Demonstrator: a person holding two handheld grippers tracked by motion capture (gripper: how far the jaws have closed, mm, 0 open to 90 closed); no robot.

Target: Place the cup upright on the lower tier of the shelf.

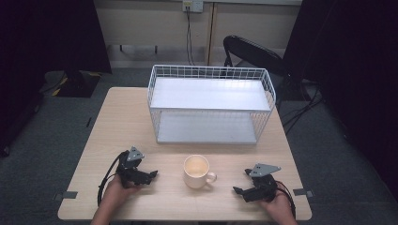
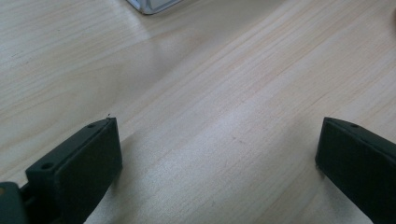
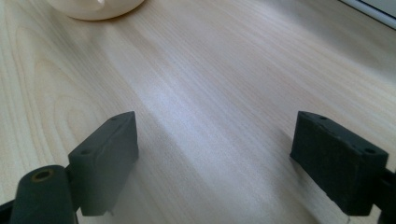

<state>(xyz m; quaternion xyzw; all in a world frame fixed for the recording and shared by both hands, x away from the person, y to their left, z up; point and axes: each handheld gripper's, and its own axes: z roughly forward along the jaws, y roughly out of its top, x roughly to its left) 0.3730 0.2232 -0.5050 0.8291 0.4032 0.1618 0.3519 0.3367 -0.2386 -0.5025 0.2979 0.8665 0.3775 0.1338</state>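
A cream mug stands upright on the wooden table near its front edge, handle turned to the right. My left gripper rests on the table to the mug's left, jaws wide apart with bare wood between them. To the mug's right lies my right gripper, also open and holding nothing. In the right gripper view the mug's base sits at the top left, well ahead of the jaws. A hand holds each gripper from below.
A white wire two-shelf rack stands at the back middle of the table, its corner at the top of the left gripper view. A black chair stands behind the table. Bare wood lies left of the rack.
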